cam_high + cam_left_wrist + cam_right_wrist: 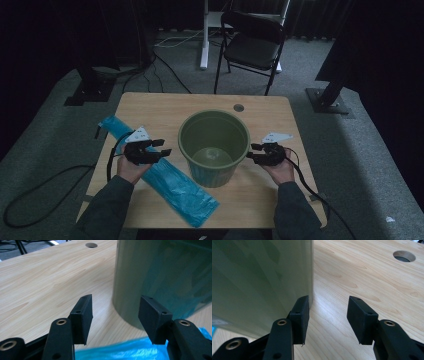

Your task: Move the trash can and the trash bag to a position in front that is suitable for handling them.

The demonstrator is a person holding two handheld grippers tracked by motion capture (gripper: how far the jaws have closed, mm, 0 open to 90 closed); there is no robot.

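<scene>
A green plastic bin (214, 147) stands upright in the middle of the wooden table (150, 107). A long folded blue plastic bag (172, 182) lies flat to its left, running from the table's far left toward the front. My left gripper (162, 147) hovers over that bag, jaws open and empty, pointing at the bin's left side (160, 277); blue plastic (125, 350) lies just below its jaws. My right gripper (254, 152) is at the bin's right side, open and empty, its left pad close to the bin wall (262, 280).
A round cable hole (238, 107) sits near the table's far edge. A black folding chair (252, 45) and a white stand leg (204, 35) are on the carpet behind the table. Cables trail off both grippers to the floor.
</scene>
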